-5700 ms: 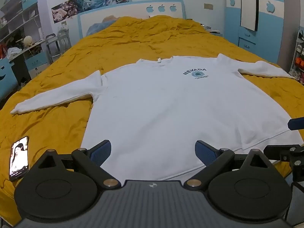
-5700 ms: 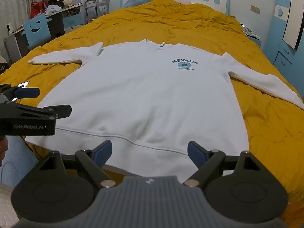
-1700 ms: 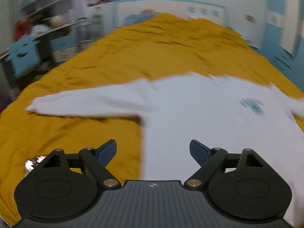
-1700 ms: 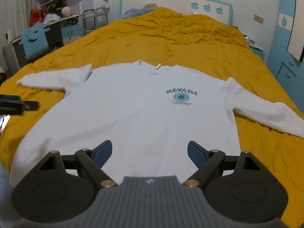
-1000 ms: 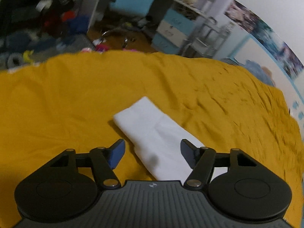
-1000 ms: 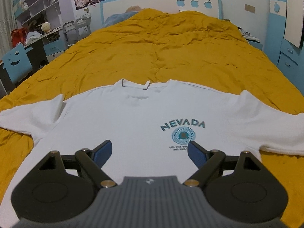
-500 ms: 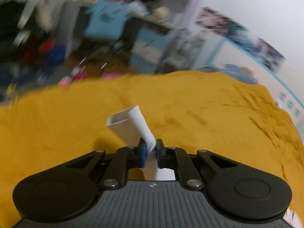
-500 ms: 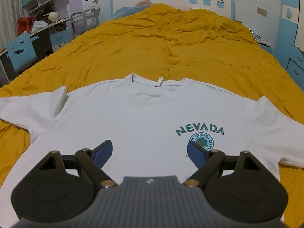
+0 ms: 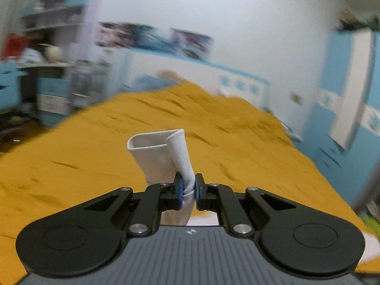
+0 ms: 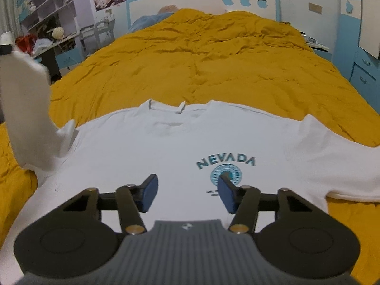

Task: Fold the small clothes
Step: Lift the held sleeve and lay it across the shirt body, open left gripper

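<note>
A white long-sleeved sweatshirt [image 10: 180, 142] with a teal NEVADA print lies flat on the yellow bed cover [image 10: 201, 54]. My left gripper [image 9: 188, 191] is shut on the end of the left sleeve [image 9: 163, 152], whose open cuff stands up above the bed. In the right wrist view that lifted sleeve [image 10: 26, 109] rises at the far left. My right gripper [image 10: 185, 193] hovers over the chest of the sweatshirt, its jaws closing with only flat cloth below them and nothing pinched. The other sleeve [image 10: 351, 166] lies flat at the right.
A blue and white headboard [image 10: 201, 0] stands at the far end of the bed. A desk and shelves [image 10: 47, 23] with clutter stand at the left. Blue drawers [image 10: 363, 71] stand at the right.
My left gripper has lifted the sleeve end off the bed and swung round towards the headboard. The right gripper's jaws have come closer together over the chest.
</note>
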Demonstrator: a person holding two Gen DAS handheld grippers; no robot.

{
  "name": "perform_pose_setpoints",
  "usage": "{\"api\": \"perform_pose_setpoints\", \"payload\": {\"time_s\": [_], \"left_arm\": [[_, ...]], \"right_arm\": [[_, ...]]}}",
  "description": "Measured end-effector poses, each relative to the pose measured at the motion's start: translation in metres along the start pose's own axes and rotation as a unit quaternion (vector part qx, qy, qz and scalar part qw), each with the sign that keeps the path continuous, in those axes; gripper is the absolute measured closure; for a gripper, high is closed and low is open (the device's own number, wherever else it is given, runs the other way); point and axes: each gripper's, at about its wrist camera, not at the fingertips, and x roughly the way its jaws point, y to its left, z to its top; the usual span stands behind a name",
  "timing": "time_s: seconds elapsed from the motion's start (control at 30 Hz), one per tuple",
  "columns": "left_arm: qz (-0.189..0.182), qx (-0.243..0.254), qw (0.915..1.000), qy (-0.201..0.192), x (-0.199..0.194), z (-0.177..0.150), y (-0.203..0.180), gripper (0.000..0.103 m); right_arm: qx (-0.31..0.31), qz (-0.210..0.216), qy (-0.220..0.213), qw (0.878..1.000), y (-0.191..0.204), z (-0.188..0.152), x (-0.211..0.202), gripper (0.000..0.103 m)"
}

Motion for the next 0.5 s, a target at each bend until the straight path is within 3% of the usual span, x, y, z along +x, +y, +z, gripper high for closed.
{"api": "perform_pose_setpoints", "payload": {"time_s": [0.13, 0.33, 0.43, 0.5], "left_arm": [[-0.044, 0.02, 0.9967, 0.066, 0.042, -0.055, -0.054, 0.094], [-0.075, 0.032, 0.9783, 0.191, 0.109, -0.138, -0.088, 0.093], [-0.105, 0.006, 0.9615, 0.254, 0.129, -0.16, -0.088, 0.083], [-0.131, -0.01, 0.9528, 0.274, 0.134, -0.161, -0.082, 0.06]], "right_arm": [[0.015, -0.005, -0.002, 1.0, -0.017, -0.003, -0.008, 0.053], [0.046, -0.009, 0.015, 0.999, -0.037, -0.019, -0.006, 0.053], [0.06, -0.004, 0.029, 0.998, -0.041, -0.027, 0.002, 0.053], [0.075, 0.005, 0.036, 0.997, -0.043, -0.03, 0.007, 0.053]]}}
